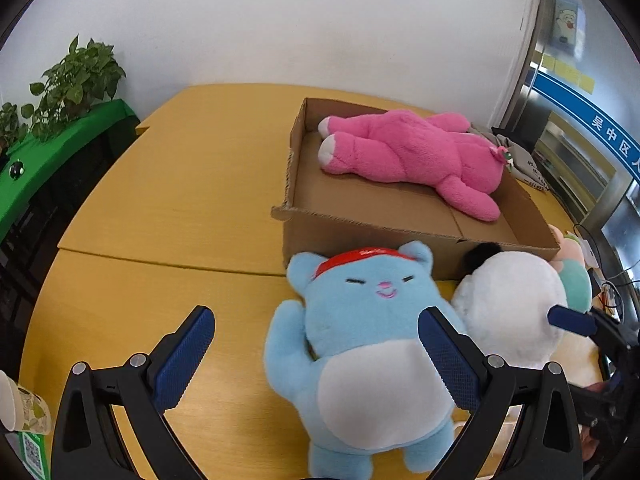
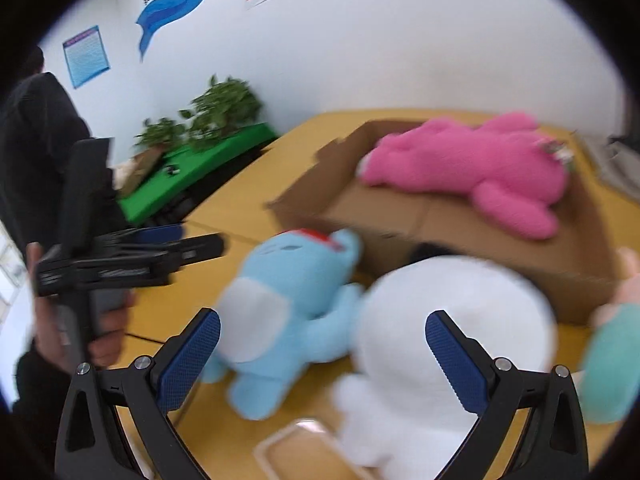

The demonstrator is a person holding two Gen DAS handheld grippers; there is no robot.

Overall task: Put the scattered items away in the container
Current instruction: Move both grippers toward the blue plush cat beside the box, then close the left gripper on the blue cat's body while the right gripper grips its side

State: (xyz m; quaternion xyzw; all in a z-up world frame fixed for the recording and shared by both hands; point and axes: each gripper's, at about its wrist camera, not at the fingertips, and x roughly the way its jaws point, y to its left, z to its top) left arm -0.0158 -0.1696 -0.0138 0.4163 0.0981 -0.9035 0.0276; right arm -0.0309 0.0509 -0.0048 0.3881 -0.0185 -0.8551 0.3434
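A shallow cardboard box (image 1: 360, 236) (image 2: 500, 236) sits on the yellow table with a pink plush (image 1: 416, 156) (image 2: 472, 160) lying inside. In front of the box lie a light blue plush with a red headband (image 1: 360, 344) (image 2: 288, 312) and a white round plush (image 1: 516, 296) (image 2: 452, 328). A teal and pink plush (image 1: 576, 276) (image 2: 612, 364) lies to the right. My left gripper (image 1: 316, 356) is open just above the blue plush, one pad over its belly. My right gripper (image 2: 324, 360) is open over the white plush; the view is blurred. The left gripper (image 2: 200, 246) appears in the right wrist view, held by a hand (image 2: 108, 332).
A green shelf with potted plants (image 1: 76, 76) (image 2: 216, 108) stands left of the table. A paper cup (image 1: 24, 404) is at the near left edge. A person in dark clothing (image 2: 36, 152) stands at far left. A clear tray edge (image 2: 288, 440) lies near the white plush.
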